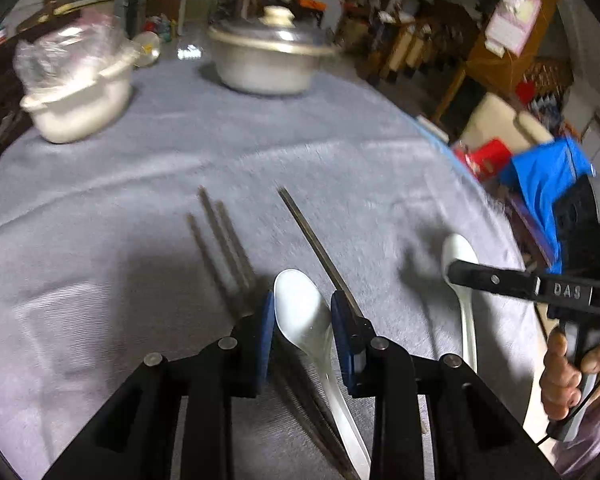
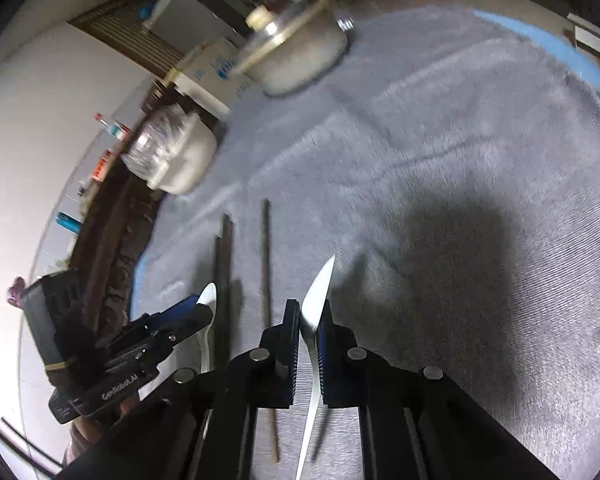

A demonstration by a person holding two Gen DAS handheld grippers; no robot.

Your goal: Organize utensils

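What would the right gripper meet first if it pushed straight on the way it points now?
Probably only the grey tablecloth: the right gripper, shut on a white spoon, points down at bare cloth, right of the chopsticks.

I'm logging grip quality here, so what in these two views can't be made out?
- Left wrist view: handle end of the white spoon between the left gripper's pads, cut off by the bottom edge.
- Left wrist view: near ends of the chopsticks, hidden under the gripper.
- Right wrist view: bowl of the spoon in the right gripper, seen edge-on.
- Both views: pot contents, under its lid.
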